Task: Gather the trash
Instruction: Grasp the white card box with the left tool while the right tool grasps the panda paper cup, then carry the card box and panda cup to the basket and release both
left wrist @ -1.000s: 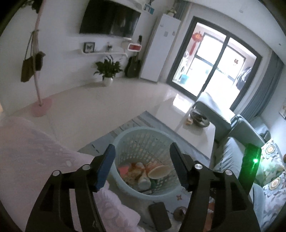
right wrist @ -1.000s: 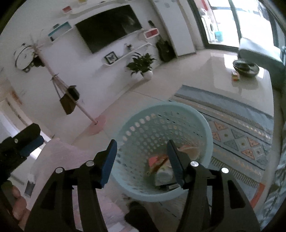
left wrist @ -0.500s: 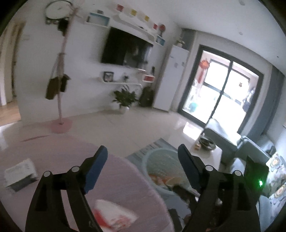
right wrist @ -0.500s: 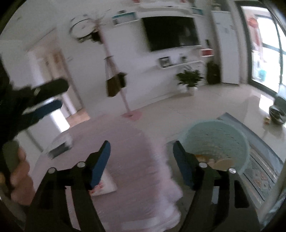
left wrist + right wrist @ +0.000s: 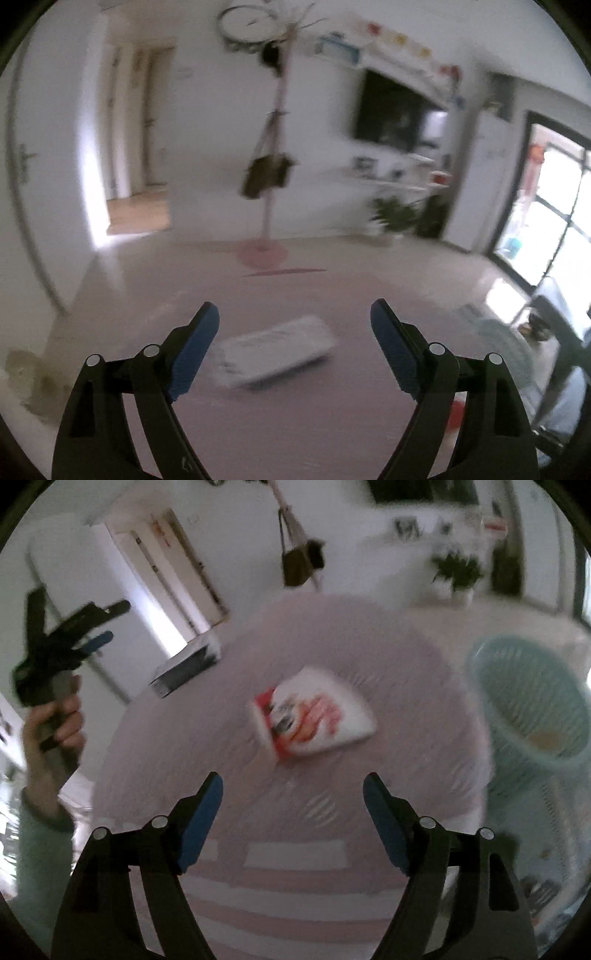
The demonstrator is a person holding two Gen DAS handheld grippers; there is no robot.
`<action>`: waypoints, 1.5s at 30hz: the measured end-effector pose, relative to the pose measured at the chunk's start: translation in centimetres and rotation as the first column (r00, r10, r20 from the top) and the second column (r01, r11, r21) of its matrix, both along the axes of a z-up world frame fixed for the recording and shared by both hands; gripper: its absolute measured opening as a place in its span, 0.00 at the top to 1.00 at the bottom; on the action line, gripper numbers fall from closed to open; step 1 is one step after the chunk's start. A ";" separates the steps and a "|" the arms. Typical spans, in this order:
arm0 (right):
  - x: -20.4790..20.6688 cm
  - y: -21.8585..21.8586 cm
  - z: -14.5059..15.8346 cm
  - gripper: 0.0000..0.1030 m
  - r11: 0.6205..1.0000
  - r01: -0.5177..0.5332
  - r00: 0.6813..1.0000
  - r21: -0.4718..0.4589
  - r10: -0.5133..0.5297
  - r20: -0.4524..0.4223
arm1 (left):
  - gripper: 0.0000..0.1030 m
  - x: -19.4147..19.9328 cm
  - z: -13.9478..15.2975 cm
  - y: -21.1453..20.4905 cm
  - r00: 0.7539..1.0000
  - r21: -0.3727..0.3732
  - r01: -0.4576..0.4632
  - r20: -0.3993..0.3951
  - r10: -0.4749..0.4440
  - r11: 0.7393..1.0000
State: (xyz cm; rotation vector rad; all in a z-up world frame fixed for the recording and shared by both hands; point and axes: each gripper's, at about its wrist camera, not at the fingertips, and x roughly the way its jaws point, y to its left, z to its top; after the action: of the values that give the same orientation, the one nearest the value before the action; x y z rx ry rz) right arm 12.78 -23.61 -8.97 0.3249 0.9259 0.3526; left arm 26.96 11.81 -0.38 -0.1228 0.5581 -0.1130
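My left gripper (image 5: pixel 291 325) is open and empty above the pink round table (image 5: pixel 295 424), with a blurred white box (image 5: pixel 275 350) lying just beyond its fingertips. My right gripper (image 5: pixel 293 797) is open and empty, with a red and white snack packet (image 5: pixel 314 716) lying on the table (image 5: pixel 192 738) ahead of it. The white and black box (image 5: pixel 186 664) sits at the table's far left edge. The pale green mesh basket (image 5: pixel 532 716) with trash inside stands on the floor to the right. The left gripper (image 5: pixel 92 627) shows raised at the left in the right wrist view.
A coat stand with a hanging bag (image 5: pixel 267 173) stands beyond the table. A potted plant (image 5: pixel 456 572) sits by the far wall. The basket's rim (image 5: pixel 498 339) shows at the right edge of the left wrist view, by the glass door (image 5: pixel 554 206).
Both grippers have swung left, away from the basket and over the pink table. The box now lies before the left gripper and the snack packet before the right. Both stayed open.
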 end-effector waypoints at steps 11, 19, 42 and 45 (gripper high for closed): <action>3.7 1.3 -1.3 0.22 0.999 0.043 0.996 0.010 -0.042 -0.078 | 0.21 9.9 -5.8 4.1 0.974 -0.125 -0.003 -0.227 -0.026 0.992; 6.8 1.2 -1.2 0.22 1.000 0.028 0.996 -0.014 -0.029 -0.084 | 0.22 9.3 -8.3 2.5 0.912 -0.207 0.167 -0.338 -0.231 0.964; 11.5 2.4 -1.3 0.12 0.999 0.042 0.990 0.000 -0.041 -0.137 | 0.48 3.3 -9.9 -1.4 0.918 -0.027 0.114 -0.379 -0.116 0.993; 12.8 2.5 -1.3 0.12 0.996 0.083 0.985 0.015 -0.080 -0.155 | 0.48 3.1 -10.2 -2.0 0.918 -0.047 0.117 -0.376 -0.126 0.992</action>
State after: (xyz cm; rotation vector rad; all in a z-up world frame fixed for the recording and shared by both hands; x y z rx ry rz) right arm 25.57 -21.12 -10.28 0.4128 1.0576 0.2651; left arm 30.06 9.85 -10.61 -0.1345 0.9527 -0.2198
